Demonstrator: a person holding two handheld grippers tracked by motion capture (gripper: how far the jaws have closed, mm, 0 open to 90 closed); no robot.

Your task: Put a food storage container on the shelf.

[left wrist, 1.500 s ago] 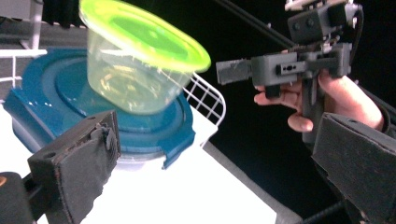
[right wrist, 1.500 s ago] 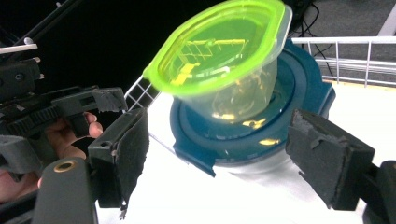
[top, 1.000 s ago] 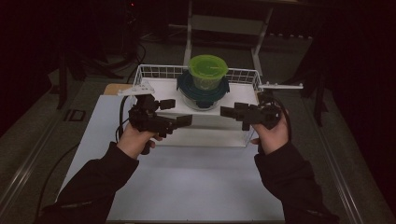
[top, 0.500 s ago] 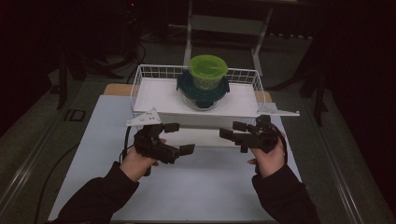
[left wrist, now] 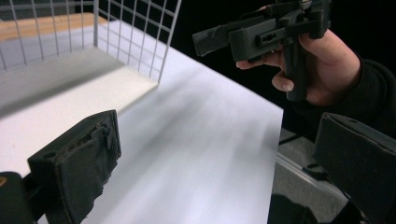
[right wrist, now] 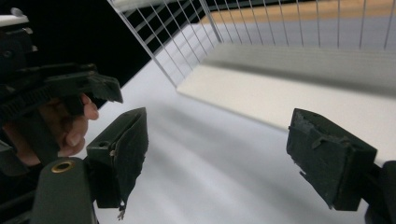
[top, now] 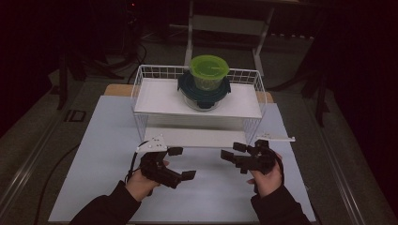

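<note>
Both claws are released and carry nothing. The left claw (top: 180, 164) has its jaws spread wide over bare counter (top: 108, 140); in the left gripper view its two black pads frame blank white surface. The right claw (top: 234, 159) is equally open, its pads (right wrist: 327, 158) well apart in the right gripper view.

Change since one second ago: both claws were level with the front of the wire rack (top: 141, 93), close to its shelves. They have since withdrawn toward the person and now sit in front of the rack's lower shelf (top: 197, 137), apart from it and pointing inward at each other.

Beyond the claws, up on the rack's upper shelf (top: 155, 96), stands the stack of food containers: a clear container with a dark blue lid (top: 204, 91), and a smaller container with a green lid (top: 209, 70) seated on top of it. The stack is upright, roughly central on the shelf, and well apart from both claws.

Assessment: the retreat with empty jaws suggests the stacking on the rack is finished, or nearly so. No further item lies within reach of either claw.
</note>
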